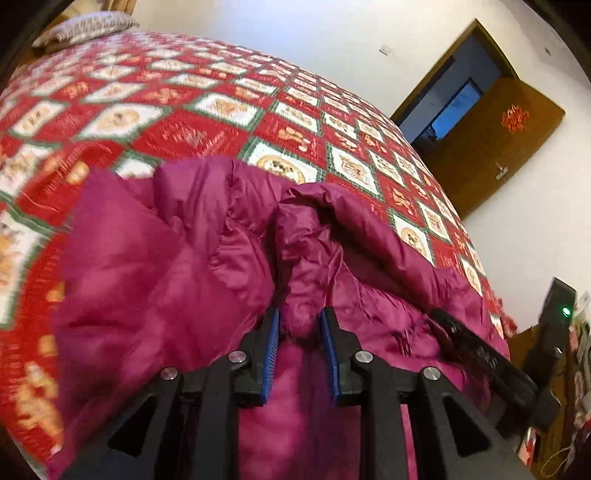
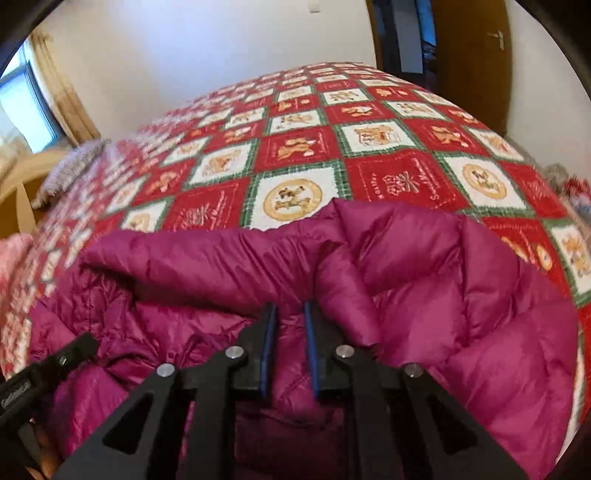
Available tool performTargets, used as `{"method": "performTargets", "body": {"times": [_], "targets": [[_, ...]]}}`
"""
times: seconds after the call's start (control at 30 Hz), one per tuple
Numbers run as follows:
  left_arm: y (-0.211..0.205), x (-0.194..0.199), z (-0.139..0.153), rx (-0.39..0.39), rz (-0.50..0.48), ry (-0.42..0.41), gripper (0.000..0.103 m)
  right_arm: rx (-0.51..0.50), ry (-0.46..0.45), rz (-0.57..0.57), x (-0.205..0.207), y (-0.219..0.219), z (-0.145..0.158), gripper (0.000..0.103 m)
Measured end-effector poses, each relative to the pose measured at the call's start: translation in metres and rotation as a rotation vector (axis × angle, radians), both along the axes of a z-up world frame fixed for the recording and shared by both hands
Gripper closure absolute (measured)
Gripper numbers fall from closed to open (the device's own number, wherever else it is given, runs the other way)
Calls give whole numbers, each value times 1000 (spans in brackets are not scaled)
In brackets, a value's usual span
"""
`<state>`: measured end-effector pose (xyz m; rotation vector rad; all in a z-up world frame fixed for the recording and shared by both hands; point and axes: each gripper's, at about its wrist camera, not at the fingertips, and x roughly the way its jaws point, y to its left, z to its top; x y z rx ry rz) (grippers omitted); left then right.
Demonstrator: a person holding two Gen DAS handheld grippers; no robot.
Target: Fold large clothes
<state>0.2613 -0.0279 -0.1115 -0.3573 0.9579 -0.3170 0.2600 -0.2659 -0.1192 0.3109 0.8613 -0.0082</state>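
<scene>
Nearest to me, my left gripper (image 1: 300,317) has a bunched ridge of the magenta down jacket (image 1: 177,266) pinched between its blue pads (image 1: 271,354), jaws narrow and the fabric pressed in from both sides; on the other side my right gripper (image 2: 290,314) has its jaws just as narrow, with a fold of the same jacket (image 2: 443,295) sitting between the pads, though whether they really bite it or only straddle it I cannot tell from here; the other gripper's black body pokes into each view at the edge, so the two hands are working close together; just beyond the fingertips the jacket lies heaped at the near edge of the bed, sleeves and body puffed up and overlapping, no clean crease anywhere; I'd judge we're early, the garment gathered but not yet spread flat, so flattening, sleeve folds and the final halving all look left to do; past it the red Christmas quilt (image 2: 303,147) runs bare to the far side; a pillow (image 1: 85,27) sits at the head; the wooden door (image 1: 491,147) stands open behind
</scene>
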Motion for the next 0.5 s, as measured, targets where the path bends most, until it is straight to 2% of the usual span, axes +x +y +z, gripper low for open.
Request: {"method": "performTargets", "body": {"times": [0.13,0.2,0.27,0.33,0.37,0.43,0.47,0.5], "targets": [[-7,-8,52,62,-6,-182,79,-3,-25,-5,-4,-1,-2,86],[-21,3,77,107,-6,-270,74,-12,-31,-6,-7,0,-2,86],[-36,24,87,139,1,-300,65,-14,-35,-5,-6,3,-1,86],[-49,41,80,189,15,-312,64,-1,-42,-5,-4,2,0,86],[-56,51,66,248,7,-294,64,5,-44,-4,-5,1,-1,86],[-57,59,31,336,-1,-195,64,17,-48,-3,-6,-1,-1,86],[-55,60,-4,369,-6,-104,63,27,-52,-2,-7,-2,-1,86],[-49,55,-22,338,-11,-68,63,38,-56,0,-7,-3,-1,86]]}}
